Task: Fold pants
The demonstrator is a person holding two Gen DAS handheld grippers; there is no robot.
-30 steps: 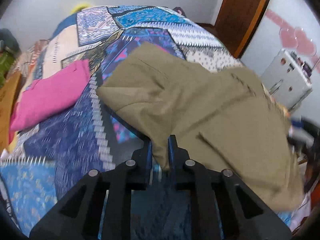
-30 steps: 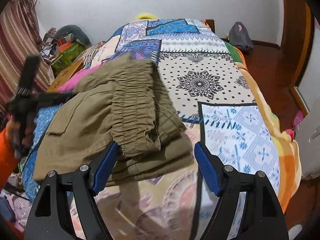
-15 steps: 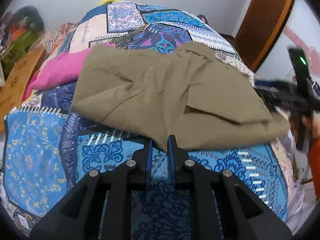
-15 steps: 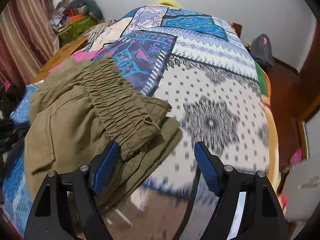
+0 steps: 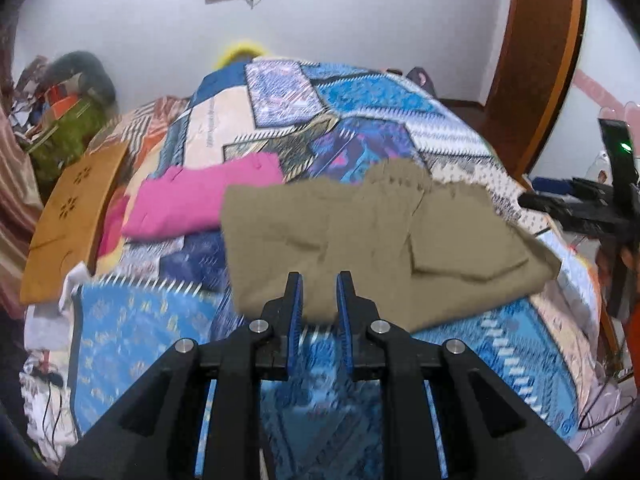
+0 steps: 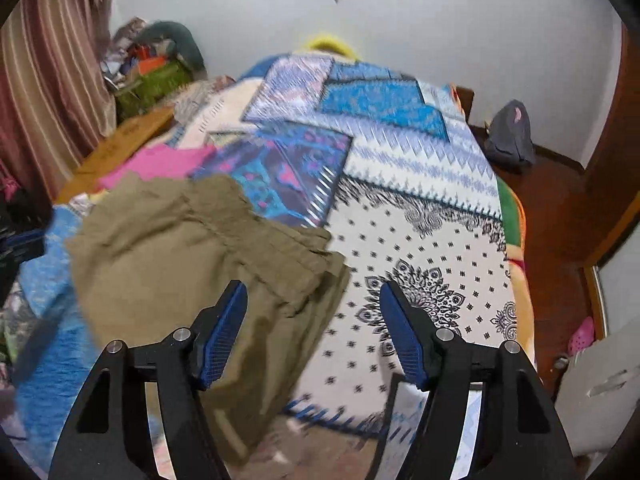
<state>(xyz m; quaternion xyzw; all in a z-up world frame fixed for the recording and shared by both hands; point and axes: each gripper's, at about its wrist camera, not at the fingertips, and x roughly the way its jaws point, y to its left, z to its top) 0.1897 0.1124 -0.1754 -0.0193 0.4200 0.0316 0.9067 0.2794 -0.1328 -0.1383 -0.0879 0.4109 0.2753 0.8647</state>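
folded olive pants [image 5: 360, 240] lying on the patterned bedspread [image 5: 360, 92] beside a pink garment [image 5: 200, 200], left gripper [image 5: 319, 292] slightly parted at the near hem, right gripper [image 6: 312, 304] wide apart, apparently released.

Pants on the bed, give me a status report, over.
Left claw narrow gap, nothing clamped. Right claw wide open, empty. Olive pants folded on the quilt, beside pink garment. Nothing in the way.
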